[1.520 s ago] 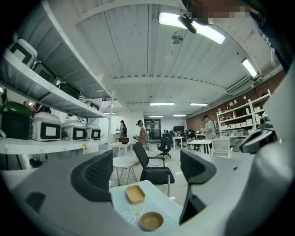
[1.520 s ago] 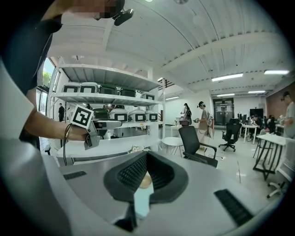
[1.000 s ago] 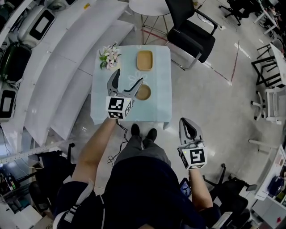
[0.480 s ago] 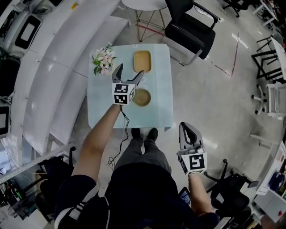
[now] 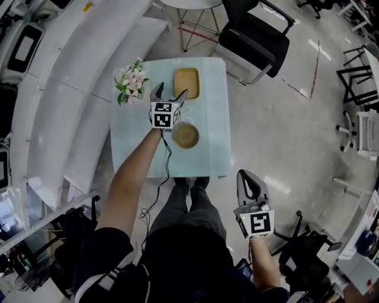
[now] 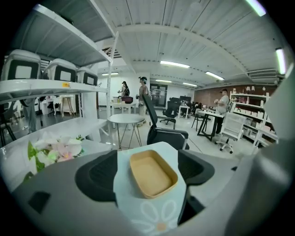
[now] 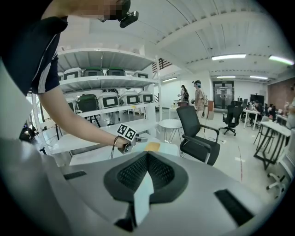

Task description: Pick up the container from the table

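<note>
The tan rectangular container lies empty at the far end of the small pale blue table. My left gripper reaches over the table just short of it. Its jaws stand wide and are closing. In the left gripper view the container shows between them, with neither pad touching it. My right gripper hangs off the table at the near right, shut and empty.
A bunch of pink and white flowers stands left of the container. A round tan bowl sits nearer me. A black office chair and a round white side table stand beyond. White shelves run along the left.
My left gripper has moved from the table's near half to its far end and sunk toward the container. The right gripper has hardly shifted.
</note>
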Demonstrator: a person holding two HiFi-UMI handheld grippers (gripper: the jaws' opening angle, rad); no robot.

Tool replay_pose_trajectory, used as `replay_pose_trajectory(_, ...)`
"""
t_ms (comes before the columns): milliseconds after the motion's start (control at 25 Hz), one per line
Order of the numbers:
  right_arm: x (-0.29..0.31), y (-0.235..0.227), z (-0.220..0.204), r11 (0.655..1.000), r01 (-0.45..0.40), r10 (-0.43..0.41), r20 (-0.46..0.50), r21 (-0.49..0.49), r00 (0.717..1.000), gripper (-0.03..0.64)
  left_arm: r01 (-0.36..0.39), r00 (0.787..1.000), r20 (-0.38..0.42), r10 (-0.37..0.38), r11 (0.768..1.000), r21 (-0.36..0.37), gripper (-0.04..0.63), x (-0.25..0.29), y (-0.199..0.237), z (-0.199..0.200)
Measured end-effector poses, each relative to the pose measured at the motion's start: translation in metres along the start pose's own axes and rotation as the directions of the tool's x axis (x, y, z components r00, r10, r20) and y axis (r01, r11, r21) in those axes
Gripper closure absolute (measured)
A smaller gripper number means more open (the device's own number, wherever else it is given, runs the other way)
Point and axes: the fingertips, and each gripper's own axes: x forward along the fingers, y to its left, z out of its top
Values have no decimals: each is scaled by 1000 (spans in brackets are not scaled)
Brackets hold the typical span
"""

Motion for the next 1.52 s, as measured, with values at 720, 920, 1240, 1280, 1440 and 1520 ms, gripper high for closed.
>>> replay_pose_trajectory(720, 28, -15, -26, 999, 8, -5, -73, 43, 997, 618, 2, 982, -191, -11, 999, -47, 245, 77, 30, -60)
replay_pose_trajectory(920, 31, -19, -32, 998, 16, -11, -88, 53, 996, 618, 17, 970, -240, -27, 999, -45, 286, 87, 30, -72)
replay_pose_trajectory(1240, 33, -19, -37, 998, 17, -11, -100, 62, 995, 618, 21, 957, -287, -34, 999, -49, 354, 97, 30, -81)
replay_pose_trajectory(1280, 33, -19, -38, 998, 18, -12, -101, 65, 995, 618, 16, 957, -288, -30, 999, -51, 366, 97, 31, -82)
replay_pose_trajectory(1440, 34, -20, -37, 997, 22, -15, -96, 73, 995, 618, 1, 957, -289, -18, 998, -58, 411, 99, 34, -84)
replay_pose_trajectory(1520, 34, -20, -37, 997, 22, -15, -95, 73, 995, 618, -2, 955, -295, -16, 998, -58, 430, 99, 35, -86)
